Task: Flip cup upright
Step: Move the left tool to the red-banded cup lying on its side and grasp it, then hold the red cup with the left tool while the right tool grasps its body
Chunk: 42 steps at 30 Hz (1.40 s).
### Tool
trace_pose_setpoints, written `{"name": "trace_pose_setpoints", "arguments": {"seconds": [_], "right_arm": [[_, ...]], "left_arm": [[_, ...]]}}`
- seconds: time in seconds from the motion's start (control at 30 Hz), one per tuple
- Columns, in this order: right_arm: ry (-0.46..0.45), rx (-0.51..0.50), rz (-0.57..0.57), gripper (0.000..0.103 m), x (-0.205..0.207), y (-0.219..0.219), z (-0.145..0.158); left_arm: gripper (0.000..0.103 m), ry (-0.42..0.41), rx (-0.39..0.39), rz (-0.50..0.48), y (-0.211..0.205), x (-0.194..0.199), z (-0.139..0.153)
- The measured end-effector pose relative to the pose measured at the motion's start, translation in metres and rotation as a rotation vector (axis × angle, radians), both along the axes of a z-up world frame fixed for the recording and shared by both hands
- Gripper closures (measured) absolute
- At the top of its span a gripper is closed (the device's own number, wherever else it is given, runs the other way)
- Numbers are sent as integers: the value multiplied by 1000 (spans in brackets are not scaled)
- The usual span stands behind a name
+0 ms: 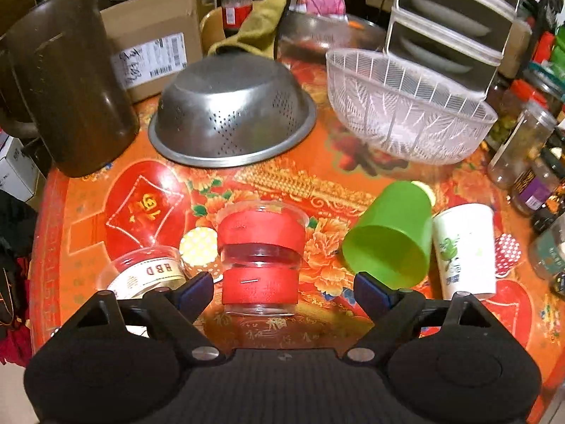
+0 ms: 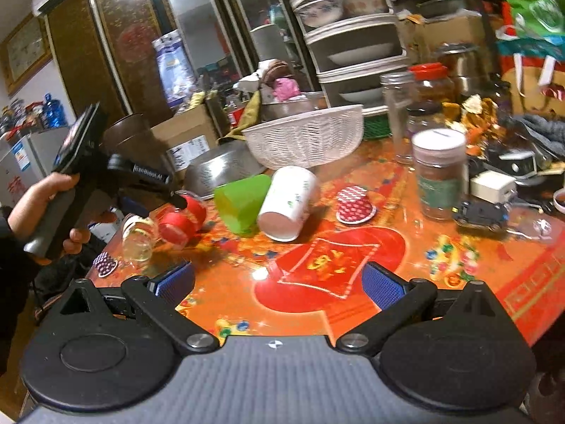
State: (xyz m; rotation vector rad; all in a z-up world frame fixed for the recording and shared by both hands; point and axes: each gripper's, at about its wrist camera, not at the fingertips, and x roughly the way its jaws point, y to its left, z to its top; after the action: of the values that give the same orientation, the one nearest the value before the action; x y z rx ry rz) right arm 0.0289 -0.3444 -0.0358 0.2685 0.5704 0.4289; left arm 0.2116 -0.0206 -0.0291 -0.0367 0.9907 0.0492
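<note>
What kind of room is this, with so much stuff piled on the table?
Probably a lived-in home kitchen or dining corner: a metal colander lies upside down on the red tablecloth, stacked dish racks hold bowls, and jars crowd the edge.

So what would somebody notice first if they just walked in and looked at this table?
Probably the bright green cup lying tipped over mid-table, leaning against a white paper cup. Next, the clear cup with red bands lined up between the open left gripper fingers. Behind them sit an upside-down metal colander and a white plastic basket.
</note>
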Motion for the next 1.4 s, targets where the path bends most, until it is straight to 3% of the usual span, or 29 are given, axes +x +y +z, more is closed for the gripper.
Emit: {"name": "trace_pose_setpoints", "arguments": {"seconds": [0.23, 0.43, 0.9, 1.13, 1.4], "right_arm": [[18, 10, 0, 1, 4, -7, -7], [23, 17, -1, 1, 4, -11, -9], [21, 19, -2, 1, 0, -12, -6], [20, 22, 17, 1, -2, -5, -6], [15, 21, 34, 1, -11, 0, -3]], "left_arm": [[19, 40, 34, 4, -2, 15, -17], [41, 58, 55, 18, -2, 19, -27], [44, 13, 55, 13, -4, 1, -21], [44, -60, 29, -37, -8, -41, -2], [44, -254, 17, -153, -20, -163, 41]]}}
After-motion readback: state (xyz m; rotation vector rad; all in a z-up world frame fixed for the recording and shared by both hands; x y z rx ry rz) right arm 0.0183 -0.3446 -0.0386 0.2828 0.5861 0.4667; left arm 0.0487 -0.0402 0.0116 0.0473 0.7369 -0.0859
